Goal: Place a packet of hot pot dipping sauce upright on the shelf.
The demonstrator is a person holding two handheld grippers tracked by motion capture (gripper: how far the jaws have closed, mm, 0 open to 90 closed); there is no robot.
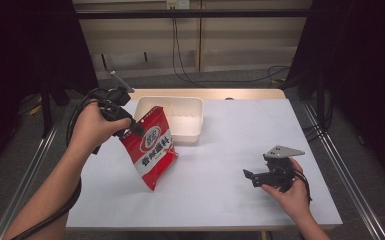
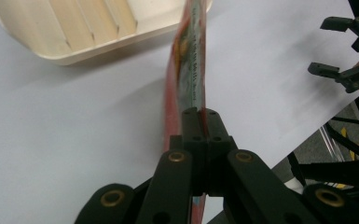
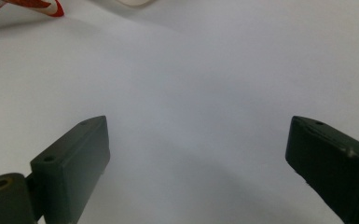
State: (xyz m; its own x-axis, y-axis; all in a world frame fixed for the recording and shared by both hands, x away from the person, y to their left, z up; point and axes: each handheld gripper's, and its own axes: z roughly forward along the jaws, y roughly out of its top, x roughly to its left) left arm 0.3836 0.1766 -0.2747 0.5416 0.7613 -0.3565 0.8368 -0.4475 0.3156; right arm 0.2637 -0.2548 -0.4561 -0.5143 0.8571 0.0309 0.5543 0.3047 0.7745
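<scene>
The left hand-held gripper (image 1: 132,125) is clenching the top edge of a red snack bag (image 1: 152,147) and is holding it up at the left side of the white surface (image 1: 240,150). In the left gripper view the two black jaws are pressing together on the thin seam of the bag (image 2: 186,70), so the grip is on the flat sealed part and not on the puffed body. The bag is hanging tilted, and its lower corner is close to the surface or touching it; I cannot tell which. Just behind it, on the far side, a cream tray (image 1: 192,107) is standing empty.

The right hand-held gripper (image 1: 255,176) is resting low at the near right, well apart from the bag, and its jaws are standing wide open with nothing between them.

I am judging that the bag is light and soft, with air inside, and its film is probably slippery. The contents may be fragile, so squeezing the middle could crush them. The sealed top edge is the safest place to take hold, because it is flat and stiff enough. The bag may be swinging when moved quickly.
</scene>
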